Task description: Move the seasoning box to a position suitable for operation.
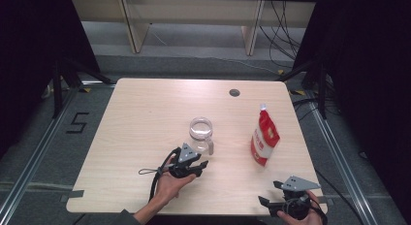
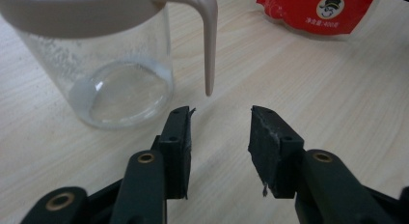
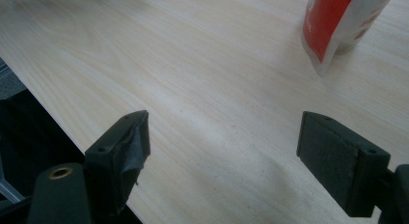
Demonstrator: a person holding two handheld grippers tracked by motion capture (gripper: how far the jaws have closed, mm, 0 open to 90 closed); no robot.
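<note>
The clear glass jug with a beige rim and handle (image 1: pixel 201 133) stands upright near the middle of the pale wooden table (image 1: pixel 135 118), its handle (image 2: pixel 208 45) hanging down toward the person. Well to its right stands a red and white pouch (image 1: pixel 264 137), nothing between them. The left gripper (image 1: pixel 199 166) lies level just before the handle, jaws partly apart, nothing between them. The right gripper (image 1: pixel 267 201), at the near edge, is spread wide and empty.

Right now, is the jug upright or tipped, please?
Upright: the jug stands on its base on the table, mouth facing up.
</note>
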